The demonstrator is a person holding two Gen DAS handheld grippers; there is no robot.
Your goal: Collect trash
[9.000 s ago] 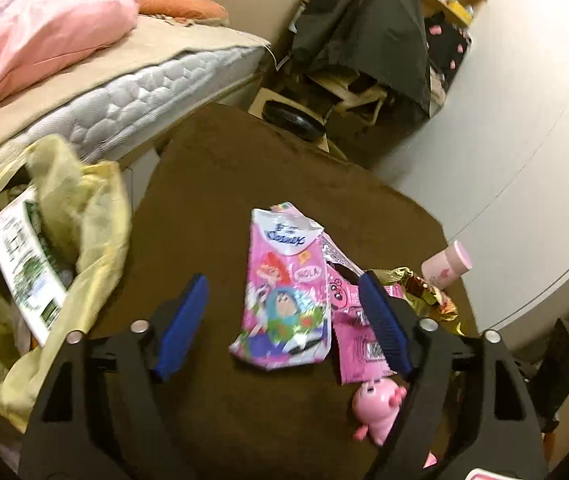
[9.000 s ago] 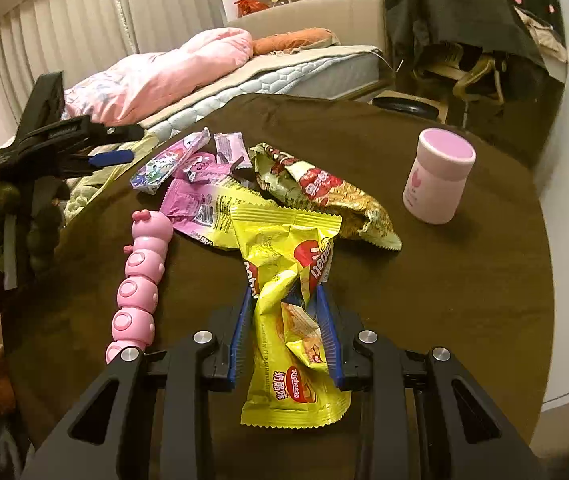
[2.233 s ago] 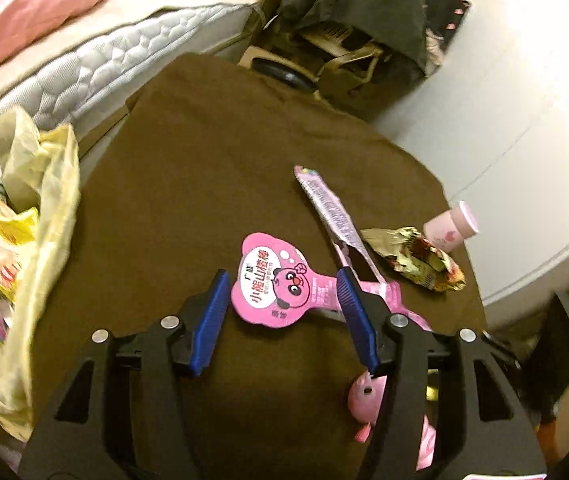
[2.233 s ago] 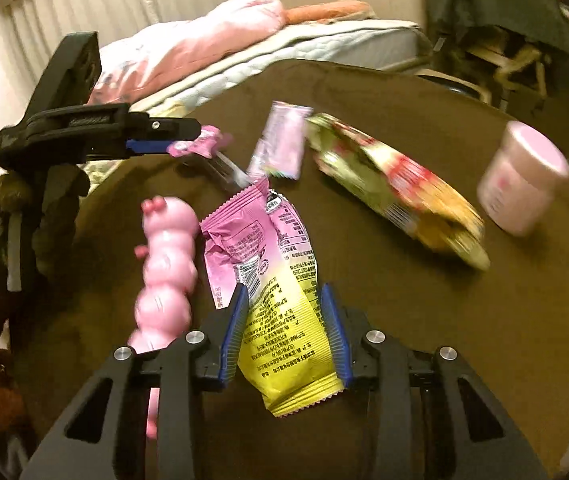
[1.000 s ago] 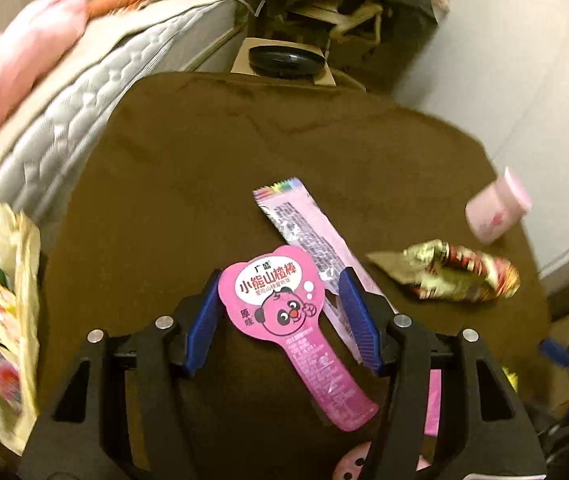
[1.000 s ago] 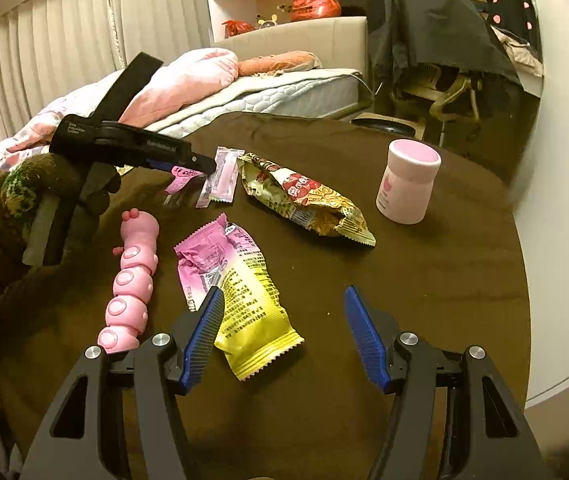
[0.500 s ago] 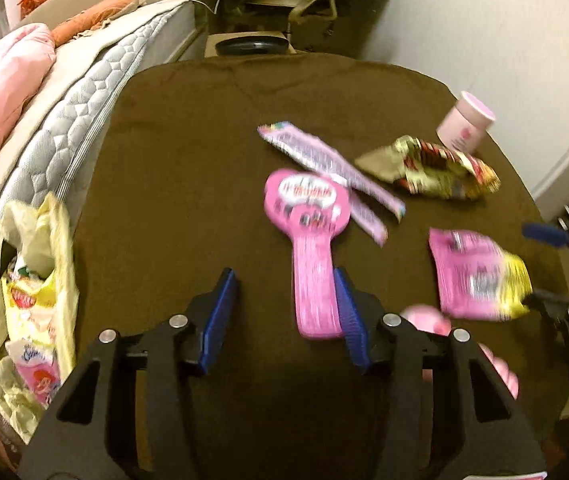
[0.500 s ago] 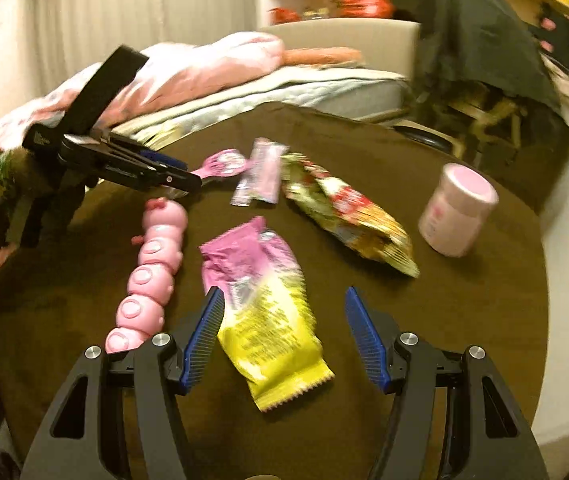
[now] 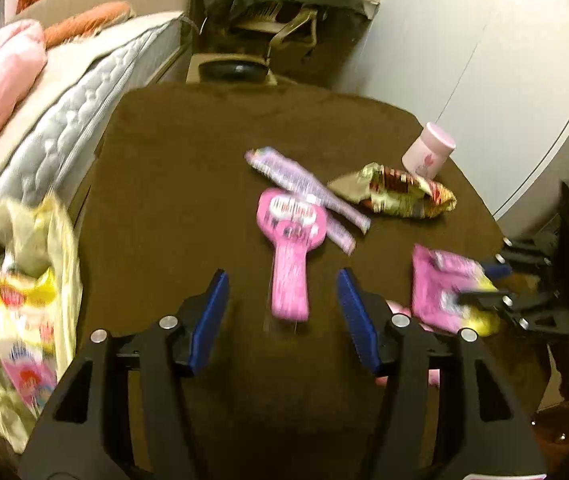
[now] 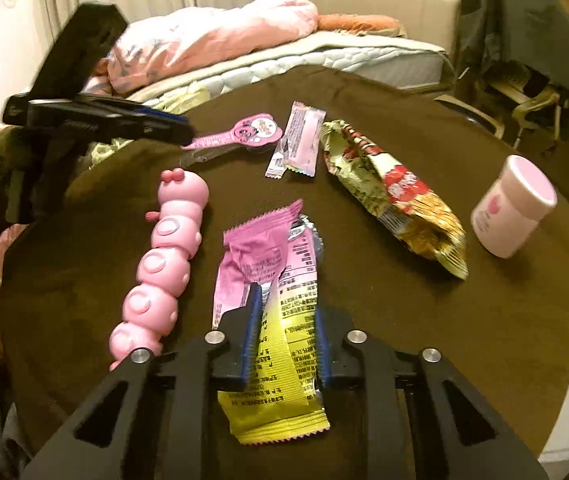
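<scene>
The right gripper (image 10: 284,328), which a second ago stood wide over the crinkled pink-and-yellow foil snack wrapper (image 10: 272,300), is now closing on it, its blue pads pressing the wrapper's sides low at six o'clock on the round brown-clothed table (image 10: 484,320). The left gripper (image 9: 282,320) has let go of the pink paddle-shaped lollipop wrapper (image 9: 290,248), which lies at its twelve o'clock between jaws that are opening. So one piece looks ready to lift towards the yellowish plastic trash bag (image 9: 28,292) (at nine o'clock in the left view), while the other needs regrasping.
</scene>
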